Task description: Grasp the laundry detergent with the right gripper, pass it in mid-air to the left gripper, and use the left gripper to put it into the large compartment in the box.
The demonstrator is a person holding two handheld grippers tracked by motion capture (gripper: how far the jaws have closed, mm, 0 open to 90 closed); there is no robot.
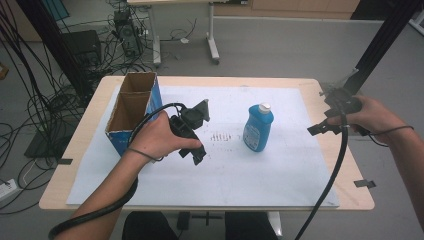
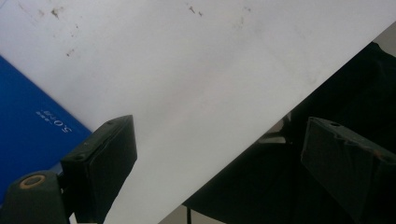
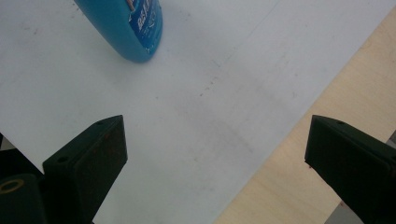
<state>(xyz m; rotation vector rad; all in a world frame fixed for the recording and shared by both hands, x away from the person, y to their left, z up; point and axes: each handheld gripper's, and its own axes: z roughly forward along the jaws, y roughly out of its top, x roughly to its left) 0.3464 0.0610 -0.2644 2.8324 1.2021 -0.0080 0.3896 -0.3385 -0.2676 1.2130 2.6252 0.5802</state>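
A blue plastic bottle [image 1: 258, 129] stands upright on the white paper sheet [image 1: 280, 170] that covers the wooden table [image 1: 350, 165], a little right of the sheet's middle. It has a flattened body that widens toward the base, sloping shoulders, a short neck with a white cap, and a label with pale print on its front; in the right gripper view its rounded lower end [image 3: 128, 28] shows the same label.

The right gripper [image 1: 325, 127] hangs over the sheet's right edge, well apart from the bottle, its jaws spread wide with nothing between them. The left gripper [image 1: 197, 152] is held over the sheet to the bottle's left, just beside an open blue cardboard box [image 1: 132, 107] with two compartments; its jaws also stand apart and empty.
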